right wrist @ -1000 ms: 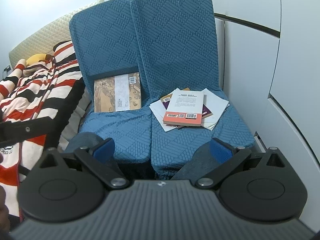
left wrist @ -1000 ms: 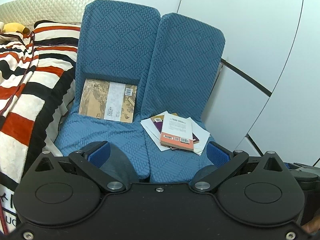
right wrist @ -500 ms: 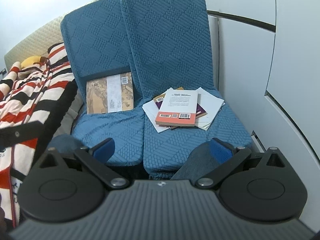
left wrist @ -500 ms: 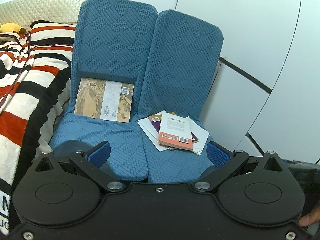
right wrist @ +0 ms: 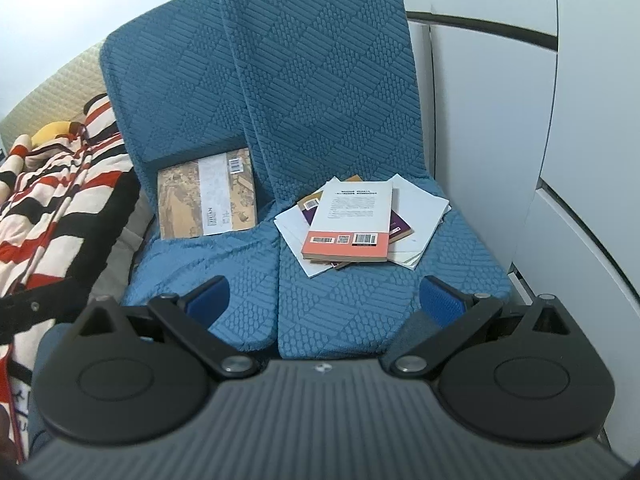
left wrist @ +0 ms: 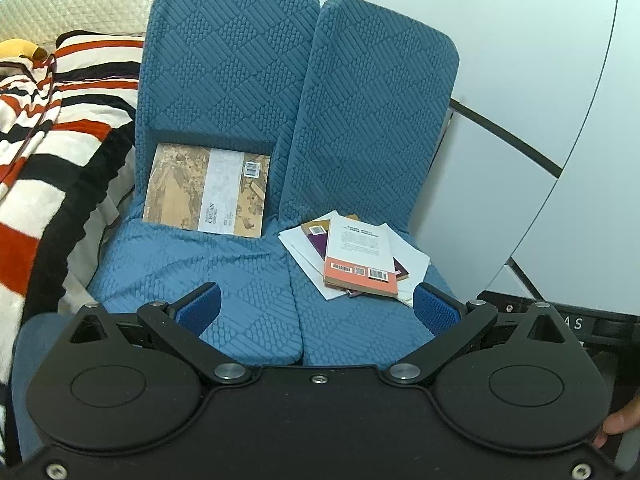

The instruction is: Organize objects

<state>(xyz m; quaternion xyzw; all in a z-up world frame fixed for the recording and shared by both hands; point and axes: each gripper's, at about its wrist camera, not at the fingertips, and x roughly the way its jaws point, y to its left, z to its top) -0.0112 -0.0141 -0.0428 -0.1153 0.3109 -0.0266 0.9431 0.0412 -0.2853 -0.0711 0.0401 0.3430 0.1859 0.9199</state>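
Left gripper (left wrist: 316, 308) body: matte black, smooth flat plate, two rounded lobes each with a raised disc.
Left gripper linkages: black angled arms on silver pivot pins; small silver screws at the plate's centre and lower corners.
Left gripper pads (left wrist: 199, 312): blue, finely ribbed.
Right gripper (right wrist: 326, 300) body: black lobes with discs, a grey ribbed centre plate.
Right gripper pads (right wrist: 442, 300): blue, on black arms with silver pins.
Fingertip (left wrist: 620, 424): at the left view's lower right edge.
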